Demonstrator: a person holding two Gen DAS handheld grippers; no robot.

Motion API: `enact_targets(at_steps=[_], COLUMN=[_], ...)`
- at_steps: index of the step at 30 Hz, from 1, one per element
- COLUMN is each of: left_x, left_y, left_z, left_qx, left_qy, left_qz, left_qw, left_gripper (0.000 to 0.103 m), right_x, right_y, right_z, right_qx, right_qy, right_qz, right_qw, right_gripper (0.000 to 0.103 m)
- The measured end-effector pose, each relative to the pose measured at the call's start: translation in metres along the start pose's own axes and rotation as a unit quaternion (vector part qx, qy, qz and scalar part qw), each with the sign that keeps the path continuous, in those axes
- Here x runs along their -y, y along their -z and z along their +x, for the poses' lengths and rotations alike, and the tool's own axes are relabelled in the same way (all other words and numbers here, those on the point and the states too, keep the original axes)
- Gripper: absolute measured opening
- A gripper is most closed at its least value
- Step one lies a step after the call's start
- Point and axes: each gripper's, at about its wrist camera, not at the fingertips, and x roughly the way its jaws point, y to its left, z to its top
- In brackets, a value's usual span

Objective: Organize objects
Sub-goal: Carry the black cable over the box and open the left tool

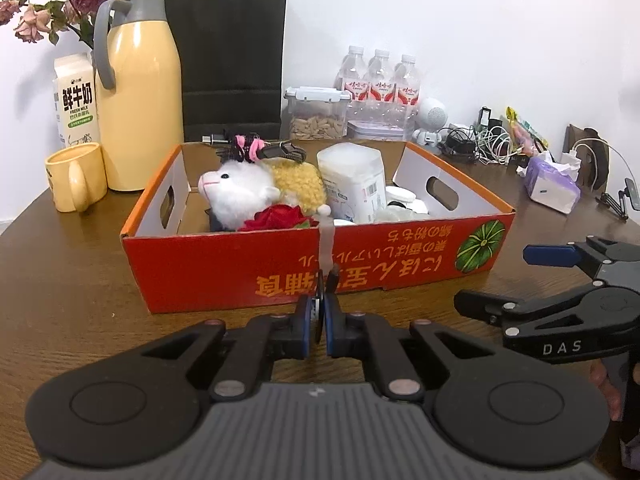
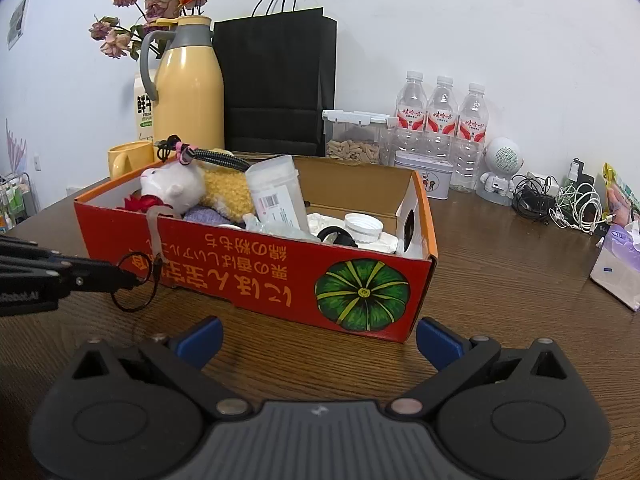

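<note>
Right wrist view: left tool (image 2: 138,280) clamped on black hair tie (image 2: 134,284) just outside red box (image 2: 248,264) on bench (image 2: 500,280). Right tool (image 2: 319,340) spread wide, empty. Step: tie gripped; next, likely lift over rim, release inside.

Left wrist view: low over the brown wooden table (image 1: 72,280), facing the long front wall of the red cardboard box with pumpkin print (image 1: 240,268), close, box centred. Right wrist view: same low height, set further right, facing the box (image 2: 256,272) corner-on, near. Both share the box, the yellow thermos jug (image 1: 140,92) (image 2: 188,84) and the black paper bag (image 1: 232,60) (image 2: 280,76).
</note>
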Motion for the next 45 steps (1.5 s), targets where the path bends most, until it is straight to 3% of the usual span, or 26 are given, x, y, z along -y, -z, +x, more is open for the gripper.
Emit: enact_targets(at_steps=[6,14,17,19,21,23,24,26,30,34,41,45], left_x=[0.003,-0.013,-0.024,-0.032,-0.038,-0.041,-0.043,-0.045,-0.047,-0.044,-0.034,-0.035], left_y=[-0.003,-0.001,-0.002,-0.003,-0.005,-0.008,-0.009,-0.013,-0.021,-0.031,-0.049,-0.048], left_z=[0.001,-0.017,-0.022,-0.025,-0.029,-0.033,-0.034,-0.038,-0.04,-0.04,-0.035,-0.033], left_qx=[0.005,0.013,0.018,0.022,0.027,0.033,0.036,0.043,0.055,0.069,0.091,0.089], left_qy=[0.001,-0.014,-0.025,-0.03,-0.031,-0.031,-0.032,-0.031,-0.028,-0.021,-0.018,-0.02], left_qz=[0.003,-0.001,-0.009,-0.013,-0.015,-0.015,-0.015,-0.016,-0.015,-0.01,-0.003,-0.011], left_qw=[1.0,0.9998,0.9995,0.9992,0.999,0.9988,0.9987,0.9985,0.998,0.9973,0.9957,0.9957], left_gripper=[0.008,0.008,0.008,0.008,0.008,0.008,0.008,0.008,0.008,0.008,0.008,0.008], right_x=[-0.002,-0.026,-0.046,-0.059,-0.07,-0.079,-0.081,-0.084,-0.085,-0.082,-0.061,-0.062], right_y=[0.001,-0.022,-0.032,-0.039,-0.046,-0.052,-0.055,-0.059,-0.061,-0.067,-0.081,-0.078], right_z=[-0.001,-0.009,0.0,0.008,0.014,0.019,0.024,0.029,0.024,0.025,0.019,0.026], right_qx=[0.008,0.056,0.051,0.046,0.052,0.051,0.045,0.038,0.04,0.041,0.063,0.035], right_qy=[-0.003,-0.061,-0.086,-0.096,-0.099,-0.105,-0.105,-0.104,-0.11,-0.111,-0.105,-0.137], right_qz=[-0.003,-0.02,-0.036,-0.047,-0.058,-0.068,-0.07,-0.072,-0.073,-0.067,-0.037,-0.037], right_qw=[1.0,0.996,0.994,0.993,0.992,0.991,0.991,0.991,0.99,0.991,0.992,0.989], right_gripper=[0.103,0.093,0.078,0.061,0.058,0.043,0.03,0.026,0.007,0.002,0.001,0.019])
